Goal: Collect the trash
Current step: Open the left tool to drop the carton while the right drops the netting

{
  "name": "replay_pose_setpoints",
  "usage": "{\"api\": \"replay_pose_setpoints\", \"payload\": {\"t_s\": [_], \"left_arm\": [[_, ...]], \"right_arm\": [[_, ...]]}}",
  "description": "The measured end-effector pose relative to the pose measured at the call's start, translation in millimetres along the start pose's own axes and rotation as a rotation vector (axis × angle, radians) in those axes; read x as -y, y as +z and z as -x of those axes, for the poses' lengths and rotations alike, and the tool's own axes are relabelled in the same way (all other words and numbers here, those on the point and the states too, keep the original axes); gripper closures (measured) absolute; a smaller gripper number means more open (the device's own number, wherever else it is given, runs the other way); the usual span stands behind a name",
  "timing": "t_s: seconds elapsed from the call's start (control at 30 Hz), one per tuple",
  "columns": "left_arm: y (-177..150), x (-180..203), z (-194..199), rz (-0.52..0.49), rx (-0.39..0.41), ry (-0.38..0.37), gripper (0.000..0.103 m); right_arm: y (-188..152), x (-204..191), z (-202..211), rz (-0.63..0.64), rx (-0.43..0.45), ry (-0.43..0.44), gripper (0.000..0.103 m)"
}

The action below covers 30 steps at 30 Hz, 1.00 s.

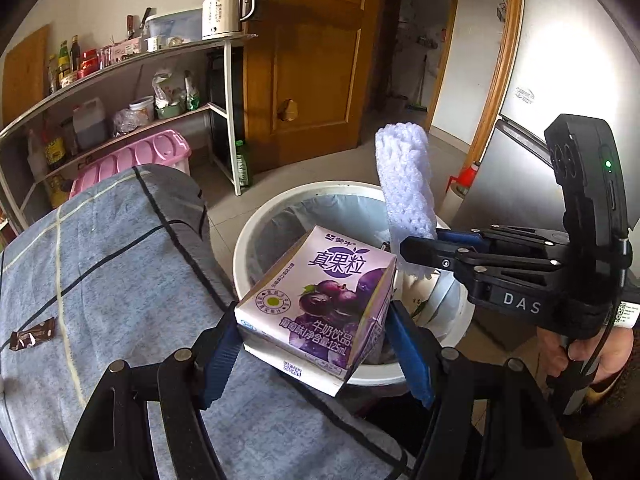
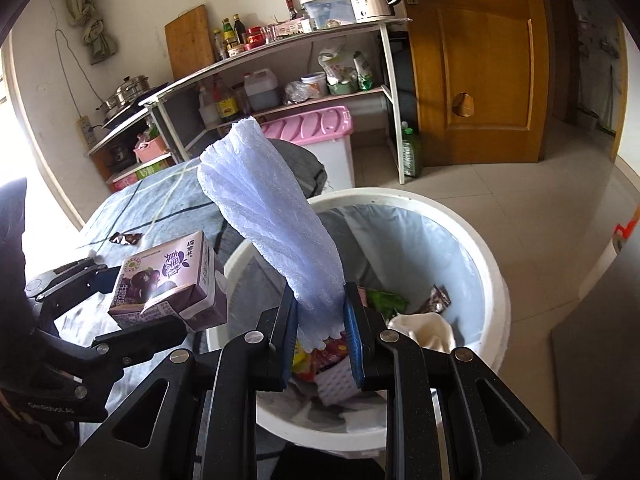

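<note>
My left gripper [image 1: 308, 344] is shut on a purple grape milk carton [image 1: 320, 296] and holds it at the near rim of the white trash bin [image 1: 248, 236]. The carton also shows in the right wrist view [image 2: 168, 284]. My right gripper [image 2: 320, 336] is shut on a white foam net sleeve [image 2: 272, 216] and holds it upright over the bin [image 2: 496, 280]. The sleeve shows in the left wrist view too [image 1: 404, 184]. The bin holds wrappers and paper. A brown candy wrapper [image 1: 32, 336] lies on the blue-grey cloth table [image 1: 100, 260].
A metal shelf [image 1: 132, 64] with bottles, a kettle [image 1: 228, 8] and a pink storage box [image 1: 136, 156] stands behind the table. A wooden door [image 1: 312, 52] is behind the bin. A silver appliance [image 1: 504, 184] stands at the right.
</note>
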State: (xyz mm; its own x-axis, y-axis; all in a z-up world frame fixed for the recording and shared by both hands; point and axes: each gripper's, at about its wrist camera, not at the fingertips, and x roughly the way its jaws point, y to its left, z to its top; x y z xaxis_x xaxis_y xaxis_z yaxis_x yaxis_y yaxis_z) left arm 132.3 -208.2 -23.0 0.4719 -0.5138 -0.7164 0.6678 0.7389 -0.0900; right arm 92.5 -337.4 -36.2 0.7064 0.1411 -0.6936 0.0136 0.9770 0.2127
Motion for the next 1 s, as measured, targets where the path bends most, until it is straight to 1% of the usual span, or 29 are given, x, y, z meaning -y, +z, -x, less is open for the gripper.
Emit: {"api": "replay_pose_setpoints", "payload": {"t_s": [0.13, 0.2, 0.37, 0.43, 0.53, 0.6, 0.63, 0.8, 1.0], "left_arm": [[2.7, 13.5, -13.2, -0.013, -0.017, -0.018, 0.032], [5.0, 14.8, -19.1, -0.013, -0.026, -0.018, 0.032], [7.7, 14.3, -30.8, 0.0, -0.047, -0.03, 0.032], [7.6, 13.6, -34.6, 0.004, -0.055, -0.033, 0.032], [7.6, 14.0, -35.2, 0.008, -0.054, -0.043, 0.032], [7.4, 13.9, -35.1, 0.012, -0.05, -0.045, 0.032], [7.0, 13.2, -35.4, 0.015, -0.052, -0.046, 0.032], [3.9, 9.8, -28.2, 0.027, -0.047, -0.041, 0.032], [-2.5, 1.9, -8.3, 0.042, -0.018, -0.007, 0.032]], "right_arm": [[-0.7, 14.9, -4.9, 0.002, -0.028, -0.048, 0.08], [-2.3, 22.5, -7.2, 0.001, -0.041, -0.081, 0.08], [-3.8, 36.6, -14.8, -0.001, -0.082, -0.122, 0.079], [-3.5, 40.8, -16.9, -0.008, -0.092, -0.12, 0.078], [-3.7, 43.1, -19.7, -0.01, -0.102, -0.126, 0.073], [-4.2, 42.0, -20.2, -0.008, -0.103, -0.134, 0.059], [-4.3, 41.0, -20.9, -0.008, -0.105, -0.136, 0.057], [-6.0, 38.9, -20.3, -0.023, -0.099, -0.128, 0.056], [-7.0, 24.6, -15.1, -0.017, -0.081, -0.102, 0.056]]}}
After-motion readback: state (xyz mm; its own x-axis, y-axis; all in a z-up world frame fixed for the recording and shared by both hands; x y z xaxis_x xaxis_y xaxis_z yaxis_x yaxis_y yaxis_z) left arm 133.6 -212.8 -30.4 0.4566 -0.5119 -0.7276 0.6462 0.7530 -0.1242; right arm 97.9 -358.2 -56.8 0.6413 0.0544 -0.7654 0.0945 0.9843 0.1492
